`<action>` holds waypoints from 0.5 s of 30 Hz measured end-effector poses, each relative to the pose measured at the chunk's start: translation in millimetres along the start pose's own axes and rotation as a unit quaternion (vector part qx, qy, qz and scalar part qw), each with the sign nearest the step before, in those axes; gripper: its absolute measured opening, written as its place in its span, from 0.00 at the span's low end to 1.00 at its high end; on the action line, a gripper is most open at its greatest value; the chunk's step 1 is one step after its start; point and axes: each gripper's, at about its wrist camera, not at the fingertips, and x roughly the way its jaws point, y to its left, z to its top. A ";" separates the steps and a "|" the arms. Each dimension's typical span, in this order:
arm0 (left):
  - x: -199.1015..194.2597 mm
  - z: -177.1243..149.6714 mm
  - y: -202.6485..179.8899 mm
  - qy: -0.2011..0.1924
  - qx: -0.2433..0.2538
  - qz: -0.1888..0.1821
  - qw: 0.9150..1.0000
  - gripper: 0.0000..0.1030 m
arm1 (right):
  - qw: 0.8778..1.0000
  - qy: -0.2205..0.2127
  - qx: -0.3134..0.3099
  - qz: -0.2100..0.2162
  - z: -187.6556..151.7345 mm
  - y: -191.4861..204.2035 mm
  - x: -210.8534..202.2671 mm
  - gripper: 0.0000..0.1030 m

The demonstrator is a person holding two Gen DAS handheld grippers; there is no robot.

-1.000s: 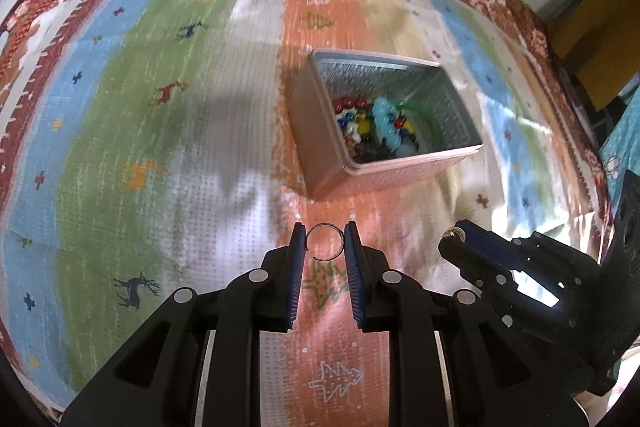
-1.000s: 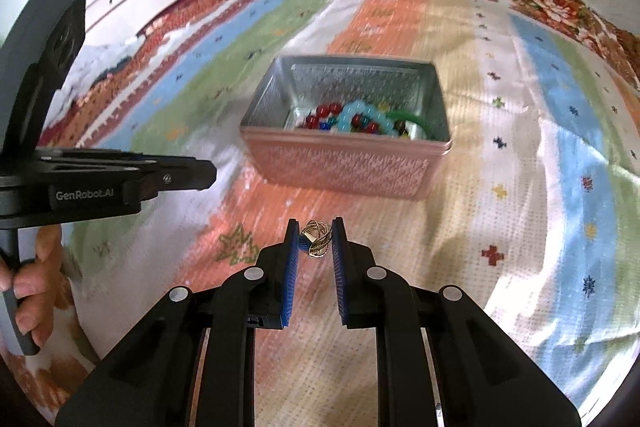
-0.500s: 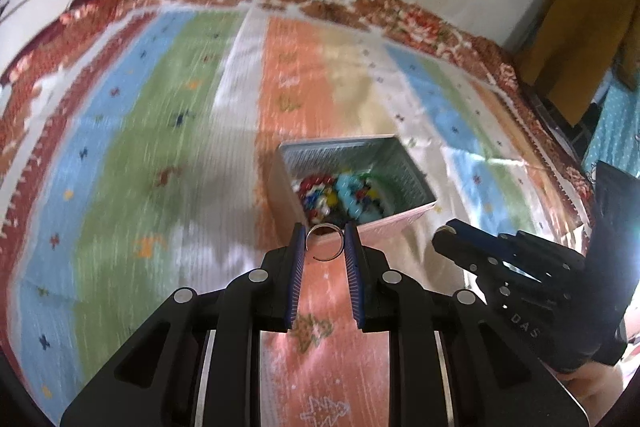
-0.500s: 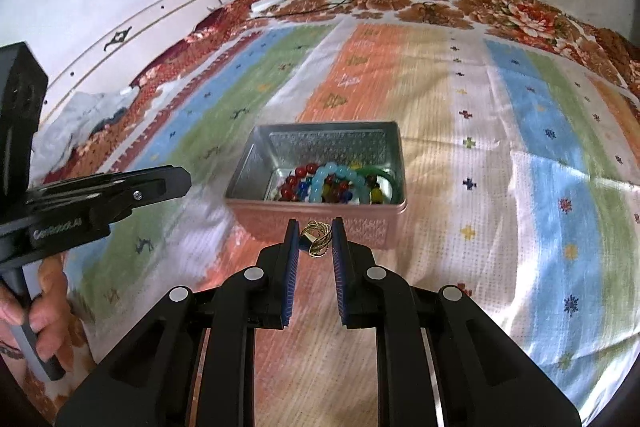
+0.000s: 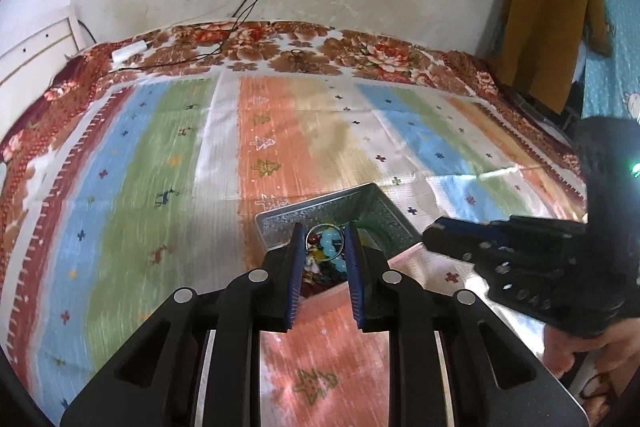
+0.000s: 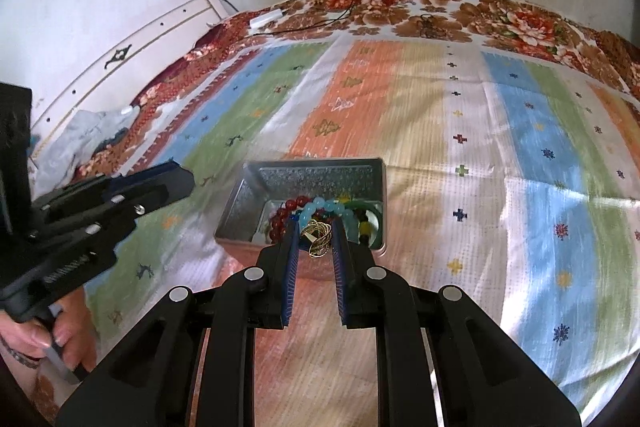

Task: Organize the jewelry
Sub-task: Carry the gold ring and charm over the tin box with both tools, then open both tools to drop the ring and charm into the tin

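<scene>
Nearest in the left wrist view, left gripper (image 5: 324, 241) closed on a thin silver ring (image 5: 325, 235), pinched edge to edge between the blue pads and held in the air. Nearest in the right wrist view, right gripper (image 6: 316, 237) clamped on a small gold wire piece (image 6: 319, 238), a tangle of fine loops, perhaps an earring or a pendant; hard to say which. Just beyond both sets of fingertips, an open metal tin (image 6: 240, 203) on the striped bedspread (image 6: 440, 155), set on the orange stripe and toward the near edge of the spread, already holding red beads (image 6: 282, 217), a pale blue bead bracelet (image 6: 320, 205) and something green. Step in hand, judging by this: carrying two last small pieces to the tin. Next move calls for bringing each tip over the open top, one after the other to avoid crowding, then easing the pads apart so the piece drops inside and not onto the rim or the cloth; the ring could roll if released short. Farther off, a flowered border at the far edge of the bed, cables trailing to a wall socket. Only the left view shows the ring, a mustard garment hanging at the far right corner, and the right gripper from the side; only the right view shows the gold piece, the tin's contents clearly, and the hand (image 6: 60, 339) on the left gripper's handle.
</scene>
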 end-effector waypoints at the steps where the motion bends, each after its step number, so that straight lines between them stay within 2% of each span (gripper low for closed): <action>1: 1.7 0.2 0.7 0.001 0.001 0.000 1.000 0.19 | 1.000 -0.001 -0.001 0.001 0.9 -0.1 0.1 0.16; 5: 5.6 2.8 6.8 -0.006 -0.006 -0.006 1.000 0.19 | 1.000 -0.012 -0.007 0.001 9.3 -2.0 1.5 0.16; 9: 9.1 7.1 18.1 -0.014 -0.037 -0.019 0.999 0.19 | 1.000 -0.014 -0.012 0.003 17.9 -5.2 8.9 0.16; 15: 19.8 12.8 18.7 -0.022 -0.022 -0.017 0.999 0.19 | 1.000 -0.019 -0.019 0.008 26.4 -7.1 15.8 0.16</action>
